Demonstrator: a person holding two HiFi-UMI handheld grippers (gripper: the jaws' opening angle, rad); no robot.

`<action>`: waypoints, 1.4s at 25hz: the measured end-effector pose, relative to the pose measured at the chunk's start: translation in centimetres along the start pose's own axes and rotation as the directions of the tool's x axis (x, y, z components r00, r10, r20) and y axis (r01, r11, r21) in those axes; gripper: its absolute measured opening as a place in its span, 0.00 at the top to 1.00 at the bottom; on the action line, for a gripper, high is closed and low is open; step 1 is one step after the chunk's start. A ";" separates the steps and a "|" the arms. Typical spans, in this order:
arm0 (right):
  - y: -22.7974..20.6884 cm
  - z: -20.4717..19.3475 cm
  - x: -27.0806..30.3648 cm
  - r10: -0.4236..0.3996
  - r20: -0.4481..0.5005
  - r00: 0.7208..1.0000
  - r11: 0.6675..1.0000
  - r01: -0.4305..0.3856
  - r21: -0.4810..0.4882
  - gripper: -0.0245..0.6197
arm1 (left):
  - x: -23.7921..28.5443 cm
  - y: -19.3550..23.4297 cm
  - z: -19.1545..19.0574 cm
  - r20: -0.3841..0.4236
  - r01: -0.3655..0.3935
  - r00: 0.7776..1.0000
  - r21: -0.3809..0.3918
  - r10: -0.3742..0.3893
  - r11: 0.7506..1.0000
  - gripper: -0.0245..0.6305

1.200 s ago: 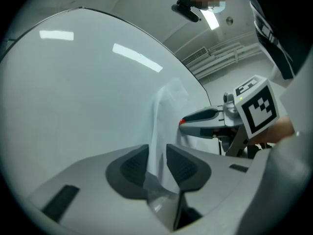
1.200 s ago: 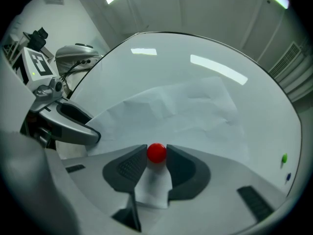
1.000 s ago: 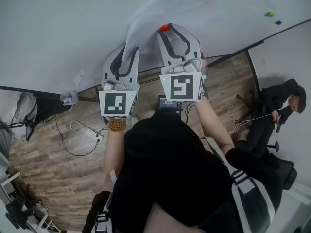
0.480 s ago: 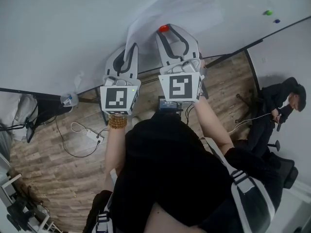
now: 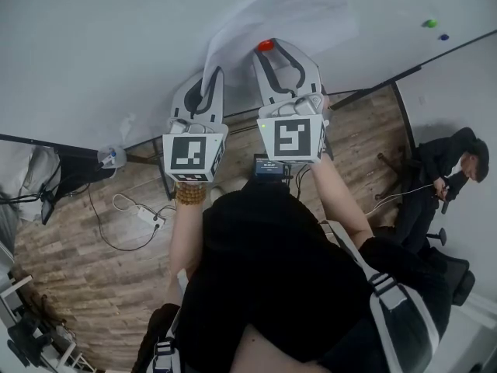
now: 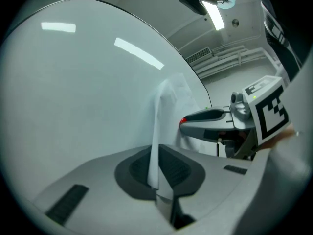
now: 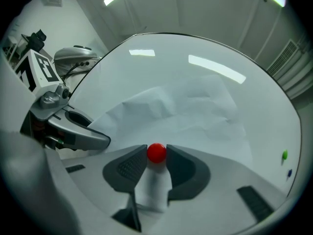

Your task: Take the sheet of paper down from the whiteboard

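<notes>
The whiteboard [image 5: 93, 45] filled most of my feed. The sheet of paper [image 5: 303, 14] lay creased against it, its lower left edge lifting off the board. My left tongs [image 5: 211, 76] had just been closing and pinched that loose edge between their pads. My right tongs [image 5: 267, 50], just beside them, gripped the red magnet [image 7: 156, 152] sitting on the sheet's lower part. A green magnet [image 5: 431, 23] and a blue magnet [image 5: 444, 36] sat on the board well off to the right
</notes>
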State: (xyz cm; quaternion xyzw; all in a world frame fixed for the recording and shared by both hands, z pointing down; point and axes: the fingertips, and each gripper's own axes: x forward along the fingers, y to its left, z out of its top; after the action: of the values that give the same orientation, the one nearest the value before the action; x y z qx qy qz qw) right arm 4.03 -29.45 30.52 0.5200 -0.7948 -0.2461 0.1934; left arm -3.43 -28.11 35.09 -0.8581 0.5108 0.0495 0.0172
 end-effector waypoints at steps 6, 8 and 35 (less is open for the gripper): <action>-0.1 0.5 0.1 0.011 0.033 0.999 1.000 -0.011 -0.005 0.78 | 0.0 0.0 0.0 -0.006 -0.006 1.000 -0.015 0.006 1.000 0.93; -0.1 0.4 0.0 0.013 0.041 0.999 1.000 -0.013 0.003 0.78 | 0.0 0.0 0.0 -0.008 -0.007 1.000 -0.021 0.007 1.000 0.93; -0.1 0.6 -0.3 0.037 0.065 0.997 0.997 -0.042 0.072 0.79 | -0.3 0.0 0.0 -0.004 -0.005 1.000 -0.085 0.005 0.996 0.93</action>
State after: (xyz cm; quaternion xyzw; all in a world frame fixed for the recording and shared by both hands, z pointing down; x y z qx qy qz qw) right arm 3.89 -29.08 29.92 0.5029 -0.8190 -0.2294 0.1537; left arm -3.62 -27.85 35.08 -0.8568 0.5105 0.0696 -0.0204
